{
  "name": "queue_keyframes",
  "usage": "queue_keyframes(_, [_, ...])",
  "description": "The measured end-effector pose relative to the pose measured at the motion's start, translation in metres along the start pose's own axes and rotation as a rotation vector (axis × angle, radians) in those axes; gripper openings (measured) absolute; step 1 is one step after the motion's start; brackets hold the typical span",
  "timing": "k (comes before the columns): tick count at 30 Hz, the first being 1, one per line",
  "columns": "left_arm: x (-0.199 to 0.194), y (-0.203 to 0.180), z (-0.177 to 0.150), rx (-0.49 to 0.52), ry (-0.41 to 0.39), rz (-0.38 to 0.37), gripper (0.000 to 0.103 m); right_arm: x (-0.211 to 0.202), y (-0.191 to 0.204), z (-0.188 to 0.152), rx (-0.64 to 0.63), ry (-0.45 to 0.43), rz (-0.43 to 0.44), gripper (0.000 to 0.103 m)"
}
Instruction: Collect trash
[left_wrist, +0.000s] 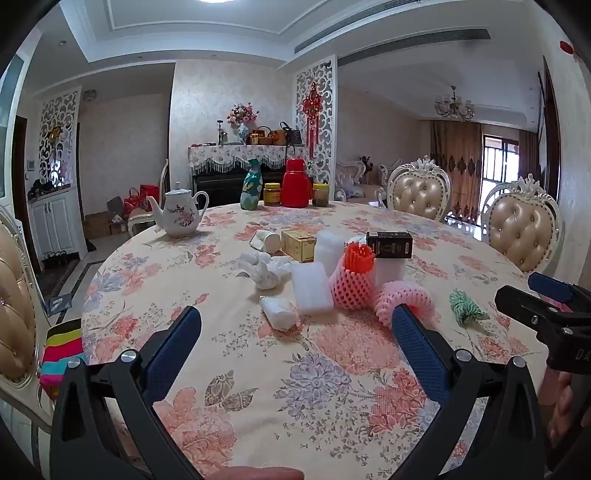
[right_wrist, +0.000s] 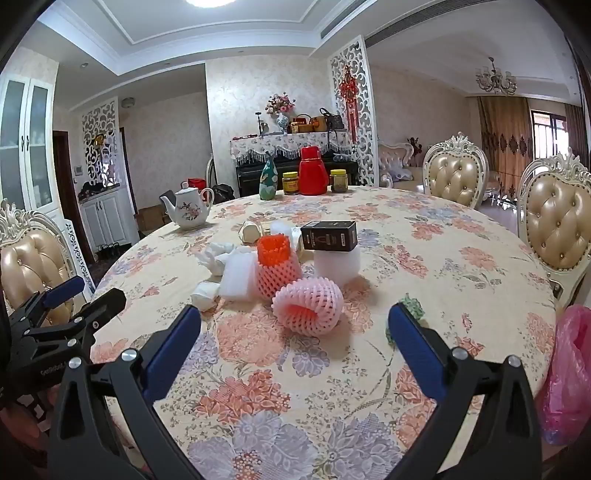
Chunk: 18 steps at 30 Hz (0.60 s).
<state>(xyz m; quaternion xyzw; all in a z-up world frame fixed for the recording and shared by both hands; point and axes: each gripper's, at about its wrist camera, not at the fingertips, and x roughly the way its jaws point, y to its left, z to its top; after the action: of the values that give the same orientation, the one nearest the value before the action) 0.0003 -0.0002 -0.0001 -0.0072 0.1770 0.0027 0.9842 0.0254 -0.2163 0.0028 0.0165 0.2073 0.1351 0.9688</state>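
Observation:
Trash lies in a cluster mid-table: a pink foam fruit net (right_wrist: 308, 308) on its side, an orange-topped net (right_wrist: 277, 267) upright, white foam pieces (left_wrist: 312, 291), crumpled tissues (left_wrist: 264, 271), a black box (right_wrist: 329, 236) on a white foam block, a yellow box (left_wrist: 298, 244) and a green wrapper (left_wrist: 466, 308). My left gripper (left_wrist: 293, 336) is open and empty, short of the cluster. My right gripper (right_wrist: 293, 334) is open and empty, just before the pink net. A pink plastic bag (right_wrist: 567, 373) hangs at the table's right edge.
The round table has a floral cloth (right_wrist: 332, 387). A white teapot (left_wrist: 180, 214), a teal vase (left_wrist: 250, 184), a red thermos (left_wrist: 295, 182) and two jars stand at the far edge. Padded chairs (right_wrist: 452, 173) ring the table. A striped cloth (left_wrist: 61, 350) lies left.

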Motion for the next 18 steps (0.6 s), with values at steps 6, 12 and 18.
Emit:
queue_keyframes(6, [0.0004,-0.0003,-0.0002,-0.003,-0.002,-0.001,0.097,0.0001,-0.0004,0.0,0.004,-0.001,0.002,0.099])
queue_keyframes(12, [0.0004,0.0003,-0.0001,-0.008,-0.003,-0.003,0.097,0.0007,-0.0006,-0.0003,0.007,0.001,0.003,0.099])
queue_keyframes(18, [-0.001,0.0045,-0.0062,-0.015,-0.003,-0.001,0.097,0.0006,0.0,-0.0004,0.004,0.0,0.005,0.099])
